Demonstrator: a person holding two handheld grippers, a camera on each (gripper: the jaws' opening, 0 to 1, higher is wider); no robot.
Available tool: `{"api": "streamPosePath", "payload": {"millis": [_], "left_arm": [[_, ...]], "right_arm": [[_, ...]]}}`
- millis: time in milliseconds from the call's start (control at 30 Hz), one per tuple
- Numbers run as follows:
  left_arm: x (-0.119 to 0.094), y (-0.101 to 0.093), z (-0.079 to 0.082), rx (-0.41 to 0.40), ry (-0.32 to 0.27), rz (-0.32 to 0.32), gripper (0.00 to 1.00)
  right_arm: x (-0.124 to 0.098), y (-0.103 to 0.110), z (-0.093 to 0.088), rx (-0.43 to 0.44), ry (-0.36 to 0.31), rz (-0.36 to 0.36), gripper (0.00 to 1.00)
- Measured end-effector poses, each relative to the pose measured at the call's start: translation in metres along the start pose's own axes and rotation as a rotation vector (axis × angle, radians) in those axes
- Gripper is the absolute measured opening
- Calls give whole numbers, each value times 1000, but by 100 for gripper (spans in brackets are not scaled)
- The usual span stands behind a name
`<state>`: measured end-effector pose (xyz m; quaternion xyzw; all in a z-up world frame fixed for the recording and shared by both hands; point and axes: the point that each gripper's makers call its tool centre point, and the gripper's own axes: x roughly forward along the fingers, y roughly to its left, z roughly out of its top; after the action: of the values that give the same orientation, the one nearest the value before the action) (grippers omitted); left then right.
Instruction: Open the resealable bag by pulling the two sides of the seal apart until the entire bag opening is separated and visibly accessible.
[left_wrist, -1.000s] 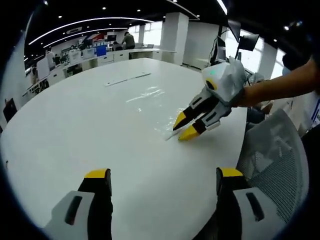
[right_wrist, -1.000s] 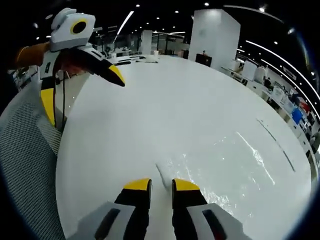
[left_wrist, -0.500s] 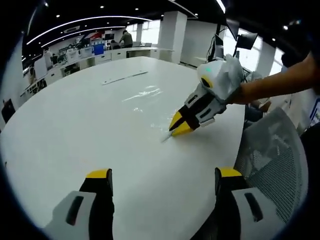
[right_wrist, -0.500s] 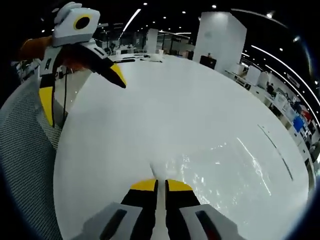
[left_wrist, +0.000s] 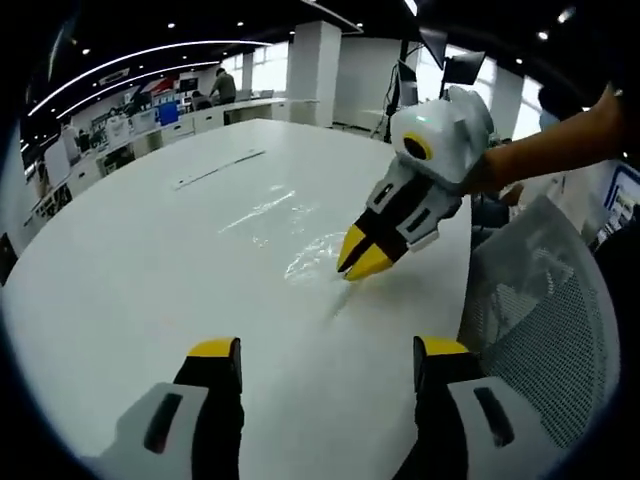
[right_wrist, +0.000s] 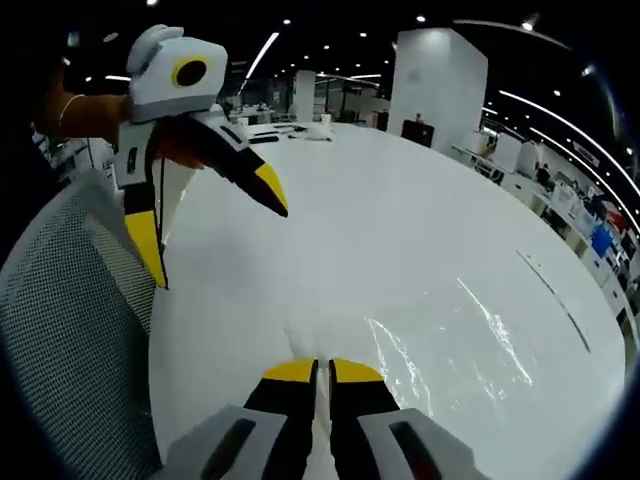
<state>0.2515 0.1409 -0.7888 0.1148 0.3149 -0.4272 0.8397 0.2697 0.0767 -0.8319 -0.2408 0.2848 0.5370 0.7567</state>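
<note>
A clear resealable bag (left_wrist: 290, 225) lies flat on the white table (left_wrist: 130, 270), hard to make out apart from its glare. My right gripper (left_wrist: 362, 264) is shut on the bag's near edge, which rises slightly off the table. In the right gripper view the thin edge of the bag (right_wrist: 455, 335) runs up between the closed yellow tips of my right gripper (right_wrist: 313, 371). My left gripper (left_wrist: 328, 350) is open and holds nothing, a short way in front of the bag's near corner. It enters the right gripper view as the left gripper (right_wrist: 210, 225), hovering above the table's edge.
A grey mesh chair (left_wrist: 540, 330) stands against the table's near edge, also visible as the mesh chair (right_wrist: 70, 330). A thin long strip (left_wrist: 220, 168) lies on the far part of the table. Desks, a white pillar and people are far behind.
My right gripper has shut on the bag's near edge and raised it a little. My left gripper has moved nearer to the bag, still open.
</note>
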Motion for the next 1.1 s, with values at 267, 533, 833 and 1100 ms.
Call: {"api": "streamPosePath", "payload": {"millis": [267,533,833,1100], "left_arm": [[12,-6,4,94,30,-14,60],[18,-14,5,166,62,-26,49],[23,-35,7,281,79,-89,39],[27,-47,2,379,114,-127,29]], "right_arm": [[-6,15,1,13,-4,17,0],[-14,27,5,35,-32,18,0],[-20,42,10,43,-46,41,0],[-23,52,14,69,-64,72,0]]}}
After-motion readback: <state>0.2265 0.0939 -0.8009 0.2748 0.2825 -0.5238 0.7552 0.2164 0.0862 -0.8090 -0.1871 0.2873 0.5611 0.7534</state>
